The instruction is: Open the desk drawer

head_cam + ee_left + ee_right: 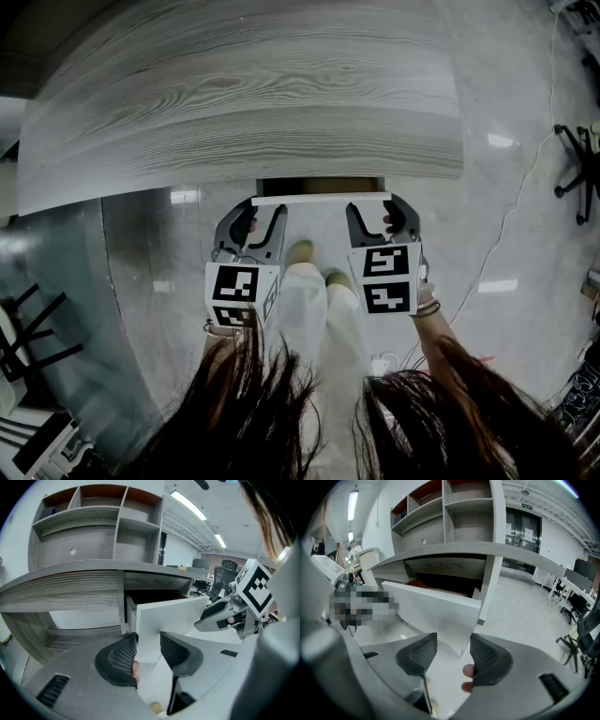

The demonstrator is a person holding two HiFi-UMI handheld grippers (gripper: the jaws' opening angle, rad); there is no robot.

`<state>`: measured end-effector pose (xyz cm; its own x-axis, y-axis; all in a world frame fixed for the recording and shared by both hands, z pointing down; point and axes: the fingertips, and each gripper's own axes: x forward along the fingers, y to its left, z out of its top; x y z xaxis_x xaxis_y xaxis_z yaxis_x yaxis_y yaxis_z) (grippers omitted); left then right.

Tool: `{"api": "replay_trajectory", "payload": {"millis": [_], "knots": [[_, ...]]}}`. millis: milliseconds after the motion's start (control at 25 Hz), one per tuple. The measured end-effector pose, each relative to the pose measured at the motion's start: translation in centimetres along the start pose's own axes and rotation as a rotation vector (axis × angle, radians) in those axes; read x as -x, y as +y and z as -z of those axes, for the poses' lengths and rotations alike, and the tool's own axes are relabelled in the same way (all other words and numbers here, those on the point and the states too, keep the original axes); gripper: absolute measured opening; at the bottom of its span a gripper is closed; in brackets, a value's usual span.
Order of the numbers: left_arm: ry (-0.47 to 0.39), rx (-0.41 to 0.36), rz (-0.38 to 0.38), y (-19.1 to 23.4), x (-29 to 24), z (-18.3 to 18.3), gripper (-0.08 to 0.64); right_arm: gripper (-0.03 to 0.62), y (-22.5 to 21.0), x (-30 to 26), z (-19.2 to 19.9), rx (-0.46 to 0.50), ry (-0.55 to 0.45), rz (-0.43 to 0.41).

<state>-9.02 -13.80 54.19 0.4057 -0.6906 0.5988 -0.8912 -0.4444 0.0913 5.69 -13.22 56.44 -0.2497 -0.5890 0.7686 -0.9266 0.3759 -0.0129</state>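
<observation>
Dark hair [281,412] hangs across the bottom of the head view, closest of anything. Just above it, left of centre, the left gripper [262,214] reaches up to the left end of the white drawer front [321,199]. In its own view the jaws stand apart. The lower left corner of the drawer front [164,616] sits in the gap between them, and neither pad clearly presses on it. That placement looks deliberate to me: one tool at each end keeps a wide panel from skewing as it slides.

At frame centre the drawer front lies just clear of the curved wood-grain desk top [244,94]. A dark opening shows behind it in both gripper views, so the drawer is already partly out, and I'd say the pull is well along.

Right of centre, the right gripper [380,214] mirrors the left at the other end. Its jaws are also spread, with the lower right corner of the drawer front [436,609] between them, ungripped as far as I can see. Far right, an office chair [577,159] stands on the glossy floor [506,234], well apart from all this.
</observation>
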Motion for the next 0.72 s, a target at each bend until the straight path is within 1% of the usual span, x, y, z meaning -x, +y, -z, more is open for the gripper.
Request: {"api": "replay_trajectory", "payload": {"millis": [280, 480, 600, 720], "knots": [[0.007, 0.009, -0.009, -0.4, 0.3, 0.5, 0.143, 0.206, 0.1, 0.3, 0.6, 0.006, 0.002, -0.005], [-0.035, 0.016, 0.005, -0.7, 0.6, 0.3, 0.143, 0.204, 0.4, 0.6, 0.9, 0.010, 0.002, -0.008], [0.001, 0.009, -0.016, -0.5, 0.8, 1.0, 0.143, 0.204, 0.6, 0.6, 1.1, 0.011, 0.004, -0.010], [0.011, 0.008, -0.020, -0.7, 0.8, 1.3, 0.143, 0.204, 0.5, 0.6, 1.4, 0.014, 0.008, -0.012]]}}
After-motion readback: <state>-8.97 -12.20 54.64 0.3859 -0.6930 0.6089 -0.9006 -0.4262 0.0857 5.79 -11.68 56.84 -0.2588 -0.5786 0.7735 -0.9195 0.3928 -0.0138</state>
